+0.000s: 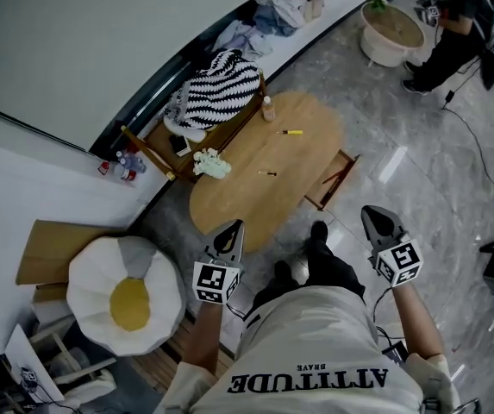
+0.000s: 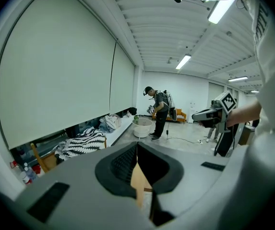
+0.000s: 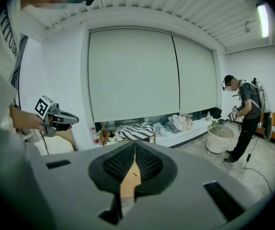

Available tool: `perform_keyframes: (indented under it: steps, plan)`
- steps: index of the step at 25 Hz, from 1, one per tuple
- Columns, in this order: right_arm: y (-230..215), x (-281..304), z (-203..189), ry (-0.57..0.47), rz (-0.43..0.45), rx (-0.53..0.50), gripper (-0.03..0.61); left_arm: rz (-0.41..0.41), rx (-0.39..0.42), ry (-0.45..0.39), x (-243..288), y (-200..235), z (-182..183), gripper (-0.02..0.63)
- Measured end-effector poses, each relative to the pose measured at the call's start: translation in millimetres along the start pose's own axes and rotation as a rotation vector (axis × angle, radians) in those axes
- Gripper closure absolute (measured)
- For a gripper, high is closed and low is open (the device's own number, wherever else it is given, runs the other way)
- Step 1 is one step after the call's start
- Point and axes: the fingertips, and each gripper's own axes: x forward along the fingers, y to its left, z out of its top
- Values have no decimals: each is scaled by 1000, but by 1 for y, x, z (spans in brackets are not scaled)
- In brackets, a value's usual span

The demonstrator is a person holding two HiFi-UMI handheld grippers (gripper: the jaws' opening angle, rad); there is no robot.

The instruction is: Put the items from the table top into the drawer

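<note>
An oval wooden table [image 1: 229, 198] stands ahead of me. On it lie a small bottle [image 1: 268, 108], a yellow pen [image 1: 291, 132], a small dark stick [image 1: 267, 173] and a pale bunch of flowers [image 1: 211, 163]. A drawer [image 1: 333, 182] stands pulled out on the table's right side. My left gripper [image 1: 235, 226] hangs over the table's near edge, shut and empty. My right gripper [image 1: 370, 211] is to the right of the drawer, over the floor, also shut and empty. In each gripper view the jaws meet at the tip [image 2: 137, 144] [image 3: 135, 143] with only the tabletop showing below.
A chair with a black-and-white striped cloth [image 1: 221, 89] stands behind the table. An egg-shaped cushion [image 1: 126, 296] and a cardboard box [image 1: 53, 248] are at the left. Bottles [image 1: 124, 166] stand by the wall. Another person [image 1: 453, 24] stands by a round white tub [image 1: 391, 31] far right.
</note>
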Motion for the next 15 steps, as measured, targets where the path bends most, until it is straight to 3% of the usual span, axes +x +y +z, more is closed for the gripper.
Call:
perform_keyframes:
  steps: [7,15]
  plan:
    - [-58,32,-5,41,82,-8,557,51,-24,12,54,-18,5,592]
    - [-115,80,-30,113,174,-25,557,77,2,76,129,-23,-4,592]
